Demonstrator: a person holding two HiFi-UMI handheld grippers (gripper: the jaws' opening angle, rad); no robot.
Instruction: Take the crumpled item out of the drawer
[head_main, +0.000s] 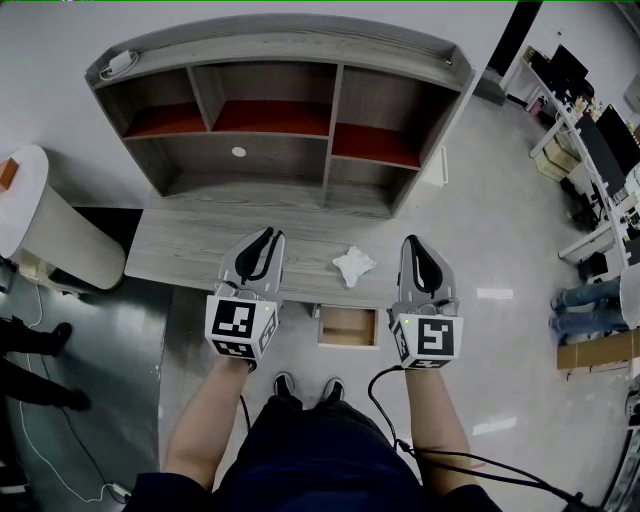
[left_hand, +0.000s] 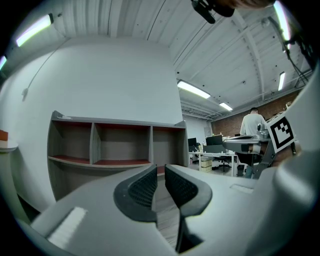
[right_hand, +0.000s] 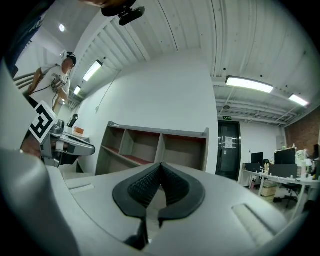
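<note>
Head view: a crumpled white paper (head_main: 353, 265) lies on the grey desk (head_main: 180, 250), between the left gripper (head_main: 266, 238) and the right gripper (head_main: 416, 246). The open wooden drawer (head_main: 348, 327) is just in front of it.

Left gripper view: the jaws are narrowly apart and empty, facing a shelf unit (left_hand: 120, 142).

Right gripper view: the jaws are pressed together and empty.

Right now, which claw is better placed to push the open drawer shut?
Right, probably: the right claw sits nearer the drawer than the left claw, and it's shut, empty.

Crumpled item (head_main: 353, 265) on desk (head_main: 200, 250) (grey)
</note>
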